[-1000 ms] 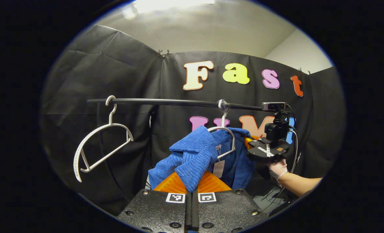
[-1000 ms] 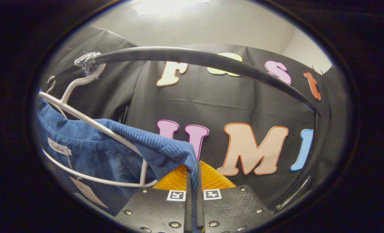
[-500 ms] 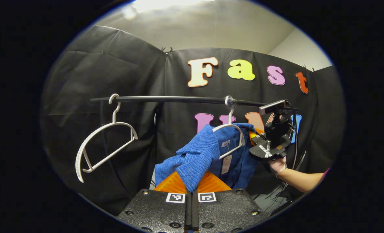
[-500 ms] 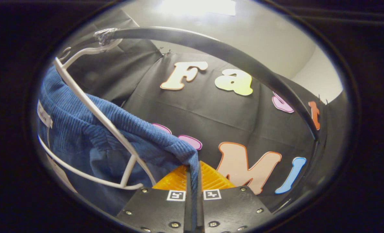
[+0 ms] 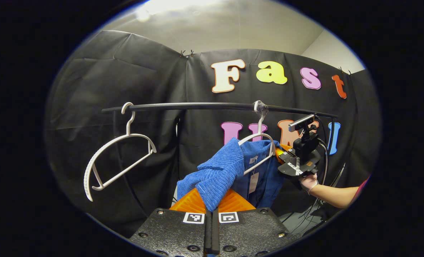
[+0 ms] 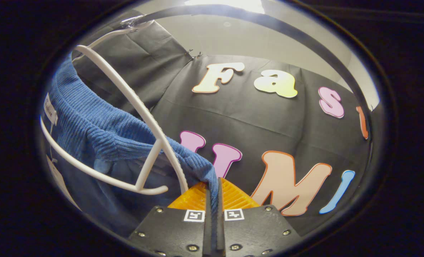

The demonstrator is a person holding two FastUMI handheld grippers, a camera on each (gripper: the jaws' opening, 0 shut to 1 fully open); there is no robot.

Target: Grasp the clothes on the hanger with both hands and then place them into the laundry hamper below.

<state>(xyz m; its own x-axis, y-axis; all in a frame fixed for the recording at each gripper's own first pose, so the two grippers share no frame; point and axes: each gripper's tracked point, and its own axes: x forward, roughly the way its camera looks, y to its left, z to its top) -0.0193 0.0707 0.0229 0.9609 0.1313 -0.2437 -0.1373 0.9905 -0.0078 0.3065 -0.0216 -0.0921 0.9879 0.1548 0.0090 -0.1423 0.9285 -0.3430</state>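
- Background: black cloth wall; rail (image 5: 197, 106) carrying two hangers.
- Blue garment (image 5: 221, 173): partly draped on the right-hand hanger (image 5: 258, 142), stretched between both tools.
- Left tool (image 5: 212, 203) and right tool (image 6: 212, 194): each clamped on a garment shoulder, probably to lift it off evenly.
- Spare hanger (image 5: 119, 157): bare.

Lighting's all from overhead, there's a blown-out ceiling light (image 5: 183, 5) at the top of the left gripper view and same hot patch up top in the right gripper view, pure white w/ no detail. Rest is pretty dim bc the black cloth wall (image 5: 126, 71) soaks up light, only faint sheen on its creases. Fisheye distortion is heavy: the black rail (image 6: 287, 32) bows into a big arc in the right gripper view, way straighter in the left one. Blue garment (image 5: 219, 175) is evenly lit, knit ribs sharp. White hanger (image 6: 126, 96) close to the lens looks slightly soft. Edges darken + smear a bit.
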